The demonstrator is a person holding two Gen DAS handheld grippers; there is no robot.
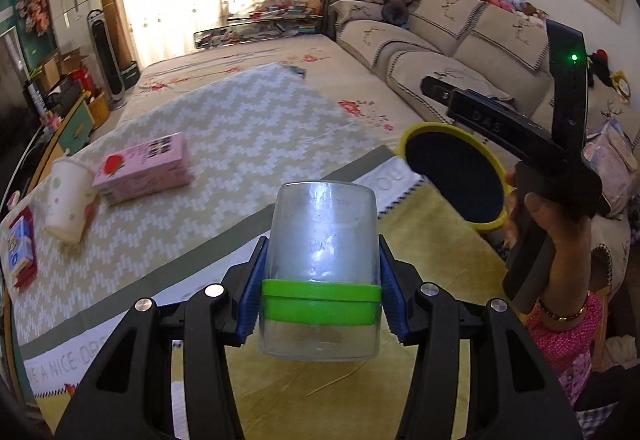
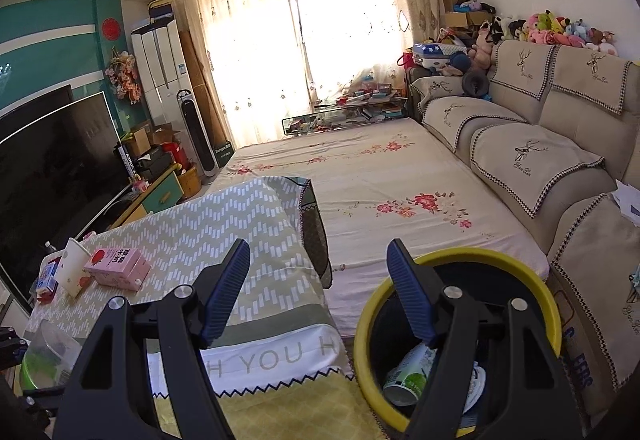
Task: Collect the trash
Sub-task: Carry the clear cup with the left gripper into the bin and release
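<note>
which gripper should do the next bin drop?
Left. The left gripper is shut on the clear cup, with the yellow-rimmed bin just ahead to its right. The right gripper is open and empty.

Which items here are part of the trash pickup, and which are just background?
Job:
clear cup in left gripper
yellow-rimmed bin
pink carton
paper cup
blue-and-white carton
right gripper, open

Background:
sofa
TV
plush toys
</note>
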